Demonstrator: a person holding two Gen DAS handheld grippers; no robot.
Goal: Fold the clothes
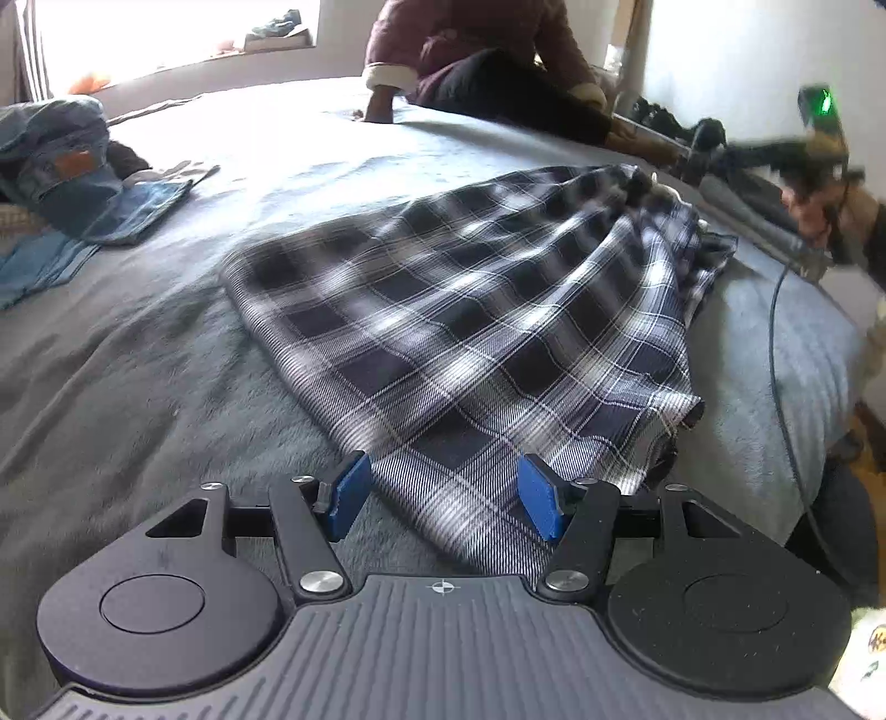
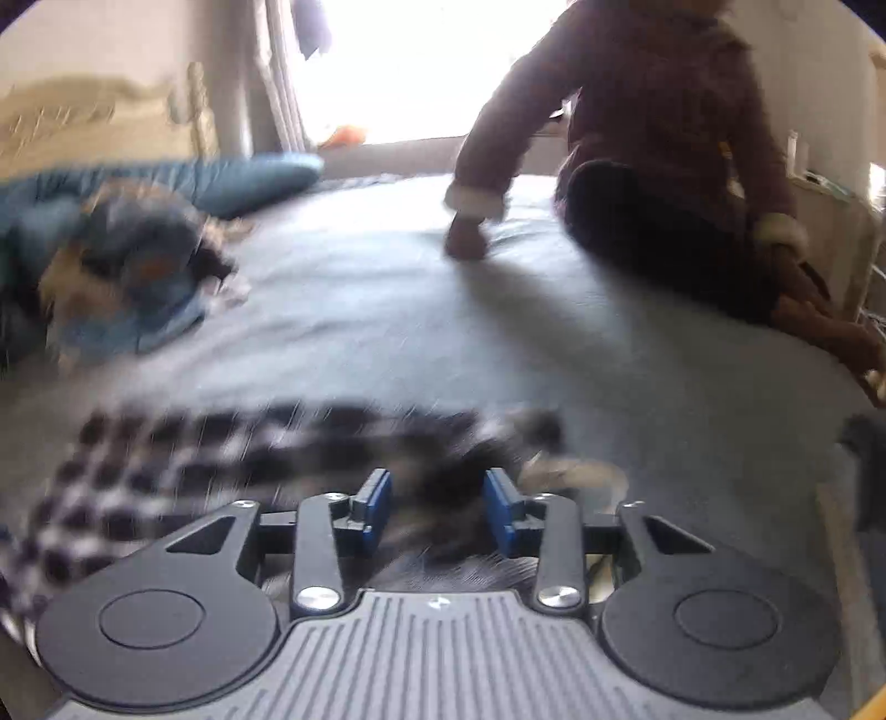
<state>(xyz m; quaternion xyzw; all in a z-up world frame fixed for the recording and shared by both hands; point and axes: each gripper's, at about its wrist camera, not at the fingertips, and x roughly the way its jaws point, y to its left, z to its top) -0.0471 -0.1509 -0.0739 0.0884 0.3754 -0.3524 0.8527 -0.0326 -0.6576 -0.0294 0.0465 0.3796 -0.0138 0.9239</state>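
The plaid garment [image 1: 470,310], dark blue with white and grey checks, lies spread on the grey-blue bed cover [image 1: 166,343], with its far end gathered into folds toward the right edge of the bed. I cannot tell if it is a shirt or a skirt. Its near edge runs under my left gripper [image 1: 440,498], whose blue pads [image 1: 349,495] stand wide apart. Nothing is held there; the cloth only passes below and between the fingers.

In the right wrist view the picture is much blurred. The same plaid cloth [image 2: 221,454] stretches to the left in front of my right gripper [image 2: 437,507]. The jaws are open to a middle width, and a dark bunched part of the fabric sits between the blue pads [image 2: 374,507]. I cannot tell if the pads press on it or only stand at both sides of it. From the left wrist view I see this right gripper [image 1: 819,144] at the far gathered end of the garment, with a green light on it and the hand [image 1: 814,213] that holds it.

Farther on the bed, at the left, lies a pile of blue denim clothes [image 1: 72,183]. At the far side a person in a dark red jacket [image 1: 476,50] sits on the bed, with one hand [image 1: 379,108] resting on the cover. Behind is a bright window [image 1: 166,27].
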